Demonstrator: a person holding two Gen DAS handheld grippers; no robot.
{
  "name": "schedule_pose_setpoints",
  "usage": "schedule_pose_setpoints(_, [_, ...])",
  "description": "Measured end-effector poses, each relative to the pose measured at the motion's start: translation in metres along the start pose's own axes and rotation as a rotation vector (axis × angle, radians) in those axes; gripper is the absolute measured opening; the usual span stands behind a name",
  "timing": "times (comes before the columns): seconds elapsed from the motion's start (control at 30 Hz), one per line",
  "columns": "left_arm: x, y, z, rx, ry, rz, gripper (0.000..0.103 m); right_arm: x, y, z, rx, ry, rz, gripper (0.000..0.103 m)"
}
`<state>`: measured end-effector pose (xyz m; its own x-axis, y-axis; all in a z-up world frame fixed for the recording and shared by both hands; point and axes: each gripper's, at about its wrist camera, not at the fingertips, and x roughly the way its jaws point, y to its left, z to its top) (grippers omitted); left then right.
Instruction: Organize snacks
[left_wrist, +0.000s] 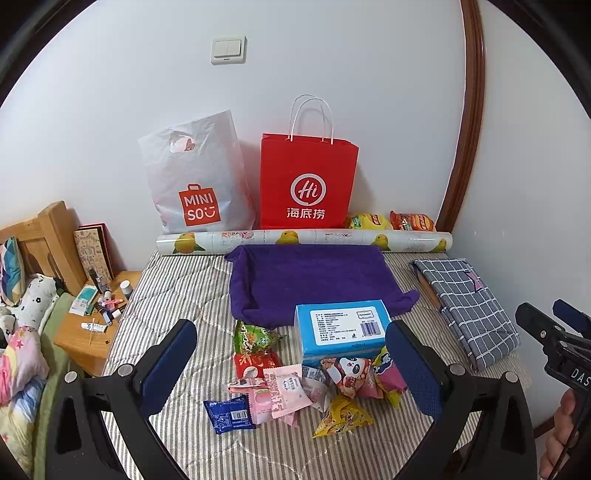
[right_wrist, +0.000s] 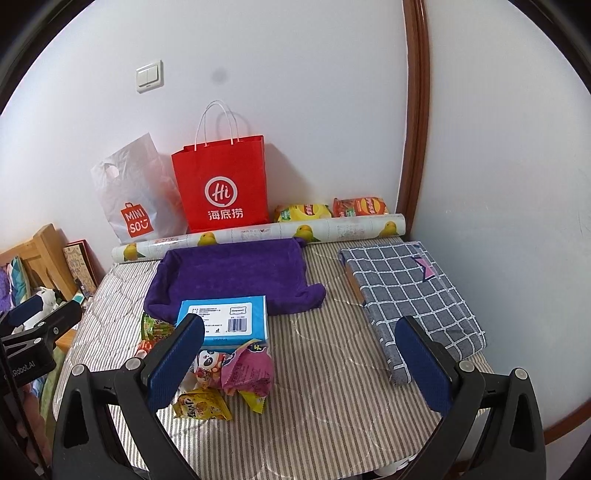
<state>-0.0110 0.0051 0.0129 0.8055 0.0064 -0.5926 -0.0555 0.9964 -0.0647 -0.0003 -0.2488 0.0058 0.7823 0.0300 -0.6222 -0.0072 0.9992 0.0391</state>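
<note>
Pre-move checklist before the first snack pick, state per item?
1. Left tongs open, holding nothing: ok.
2. Right tongs open, holding nothing: ok.
3. Snack pile in view between the left tongs' pads, loose on the striped cover: ok.
4. Blue box rests against the back of the pile; the panda packet sits right at its front edge: not ok for an unobstructed pick there.
5. Blue packet at the near left edge of the pile, uncovered: ok as first pick.
6. Destination for the snacks: cannot tell; the red paper bag stands at the wall, its inside hidden.
</note>
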Motion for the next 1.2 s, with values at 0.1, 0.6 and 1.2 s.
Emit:
schedule_pose_setpoints(0.1, [0.0,0.0,0.0,0.0,0.0,0.001,0.103,0.0,0.0,0.0,0.0,-0.001,0.002,0.102])
schedule_pose_setpoints(0.6, [0.002,-0.003,-0.001,0.004,-0.003,-0.004,0.103,-0.003,0.002,0.001,-0.006,-0.013,0.008,0.102])
schedule_pose_setpoints(1.2, [0.034,0.009,-0.009,0.007,0.051,0.004,0.103,0.036,0.012,-0.015,-0.009,0.068,0.072,0.102])
